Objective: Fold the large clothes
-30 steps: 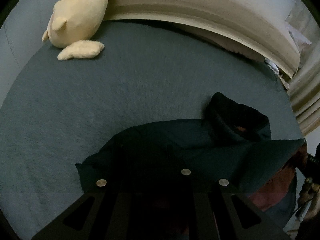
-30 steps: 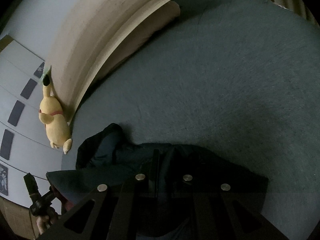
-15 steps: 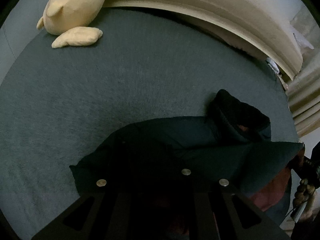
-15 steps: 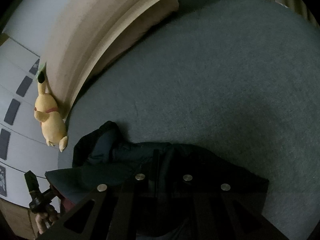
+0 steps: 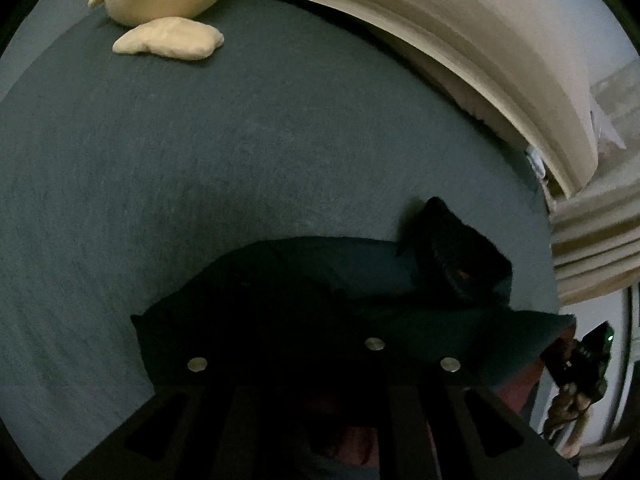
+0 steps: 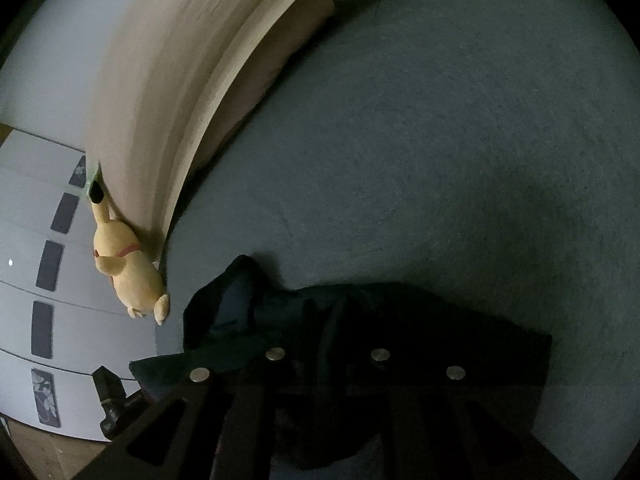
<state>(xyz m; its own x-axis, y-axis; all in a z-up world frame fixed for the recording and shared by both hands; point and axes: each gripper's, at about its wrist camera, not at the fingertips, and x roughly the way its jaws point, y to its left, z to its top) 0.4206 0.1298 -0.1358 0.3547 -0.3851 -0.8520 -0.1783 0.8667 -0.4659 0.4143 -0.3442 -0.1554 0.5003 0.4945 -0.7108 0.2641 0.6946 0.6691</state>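
Observation:
A large dark teal garment (image 5: 328, 276) with a black hood (image 5: 456, 248) hangs over a grey-blue bed cover (image 5: 200, 160). My left gripper (image 5: 320, 344) is shut on the garment's edge, with dark cloth draped over its fingers. In the right wrist view the same garment (image 6: 360, 320) covers my right gripper (image 6: 328, 356), which is shut on its edge too. The fingertips of both grippers are hidden by the cloth. The other gripper shows at the right edge of the left wrist view (image 5: 580, 364).
A yellow plush toy (image 5: 160, 4) lies at the head of the bed, also in the right wrist view (image 6: 128, 272). A beige headboard (image 5: 460, 32) curves behind the bed cover (image 6: 440, 140). A white wardrobe (image 6: 44, 280) with dark panels stands at the left.
Both grippers have moved forward over the bed with the garment. The plush toy has slid toward the top edge of the left wrist view.

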